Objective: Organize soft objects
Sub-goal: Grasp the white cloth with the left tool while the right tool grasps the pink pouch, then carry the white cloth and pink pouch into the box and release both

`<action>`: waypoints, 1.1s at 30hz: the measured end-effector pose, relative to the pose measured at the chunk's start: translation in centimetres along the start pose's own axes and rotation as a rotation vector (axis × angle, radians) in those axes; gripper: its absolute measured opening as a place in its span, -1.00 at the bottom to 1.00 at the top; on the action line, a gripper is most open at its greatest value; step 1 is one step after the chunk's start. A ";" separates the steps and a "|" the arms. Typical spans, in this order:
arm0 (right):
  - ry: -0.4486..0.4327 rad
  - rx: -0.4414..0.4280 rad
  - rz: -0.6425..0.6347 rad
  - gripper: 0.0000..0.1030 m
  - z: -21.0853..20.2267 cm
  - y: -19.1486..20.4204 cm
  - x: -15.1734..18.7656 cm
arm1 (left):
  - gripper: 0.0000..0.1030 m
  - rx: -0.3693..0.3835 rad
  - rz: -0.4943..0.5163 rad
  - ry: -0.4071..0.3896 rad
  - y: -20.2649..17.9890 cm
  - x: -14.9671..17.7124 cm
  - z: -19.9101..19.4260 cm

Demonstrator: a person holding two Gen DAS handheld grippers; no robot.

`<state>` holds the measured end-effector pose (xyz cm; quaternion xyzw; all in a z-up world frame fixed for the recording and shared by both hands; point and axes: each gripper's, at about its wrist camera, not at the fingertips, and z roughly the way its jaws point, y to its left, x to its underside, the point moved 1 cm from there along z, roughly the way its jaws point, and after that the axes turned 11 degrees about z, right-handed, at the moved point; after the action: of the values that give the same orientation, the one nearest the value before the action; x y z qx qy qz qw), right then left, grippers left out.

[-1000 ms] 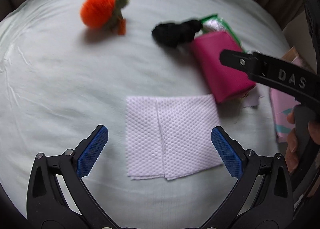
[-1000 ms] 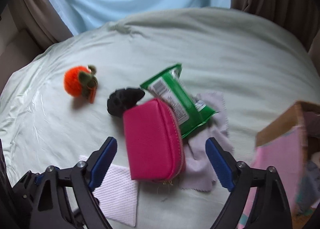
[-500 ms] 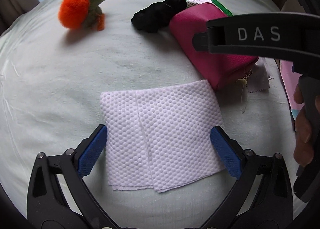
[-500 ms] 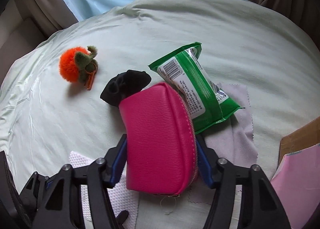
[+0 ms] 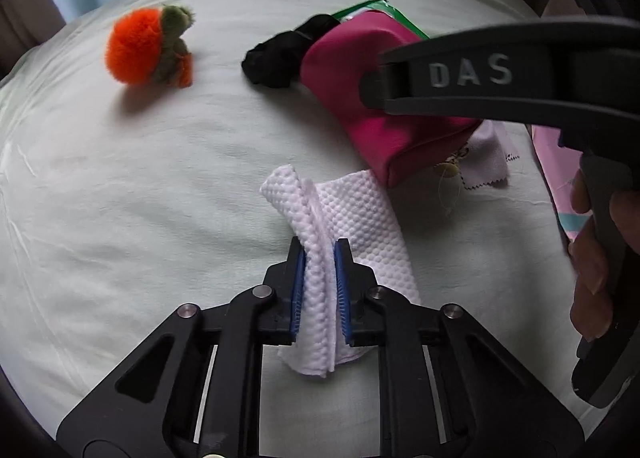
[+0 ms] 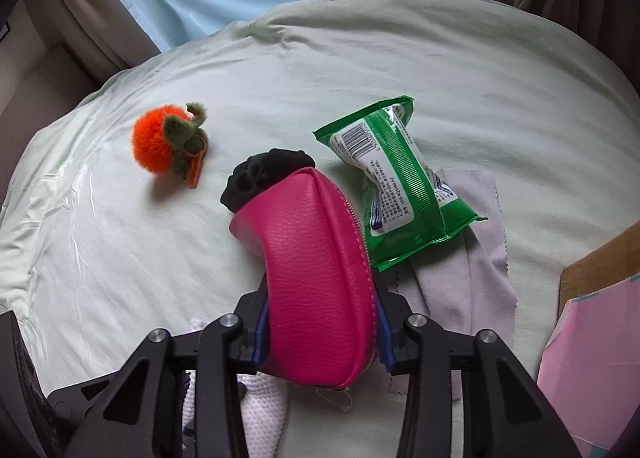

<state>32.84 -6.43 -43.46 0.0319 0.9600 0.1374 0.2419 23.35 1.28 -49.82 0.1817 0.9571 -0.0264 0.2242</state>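
My left gripper (image 5: 319,258) is shut on a white dimpled paper towel (image 5: 356,218), which bunches into a ridge between its blue pads. My right gripper (image 6: 322,326) has its jaws closing on a pink zip pouch (image 6: 316,278); both pads press into its sides and the pouch bulges. In the left wrist view the same pouch (image 5: 360,98) lies under the right gripper's black arm. A black fabric bundle (image 6: 264,174) touches the pouch's far end. A fuzzy orange plush (image 6: 160,142) lies apart at the left. A green wipes pack (image 6: 400,194) rests on a grey cloth (image 6: 476,258).
Everything lies on a pale green bedsheet (image 6: 120,258). A cardboard box with a pink sheet (image 6: 592,338) stands at the right edge. A hand (image 5: 596,258) grips the right tool's handle. Curtains and a light blue surface lie beyond the bed.
The left jaws went from wide open to shut, pinching the flat towel into a fold. The right jaws closed in from both sides onto the pink pouch, squeezing it.
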 end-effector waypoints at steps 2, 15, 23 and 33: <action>-0.009 -0.004 0.004 -0.29 -0.5 0.1 0.0 | -0.80 -0.007 -0.006 -0.005 1.2 0.1 -0.9; -0.106 -0.023 0.022 -0.30 -8.9 2.8 0.2 | -0.82 -0.052 -0.048 -0.098 4.8 -0.7 -8.8; -0.174 -0.030 0.066 -0.30 -17.8 5.3 0.8 | -0.82 -0.078 -0.058 -0.207 5.6 -2.5 -19.0; -0.241 0.002 0.133 -0.30 -28.0 4.4 0.8 | -0.82 -0.069 -0.018 -0.305 3.6 -6.6 -28.5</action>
<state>18.82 -9.04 -18.90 0.1120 0.9199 0.1474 0.3456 18.18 6.15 -21.22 0.1594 0.9139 -0.0230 0.3726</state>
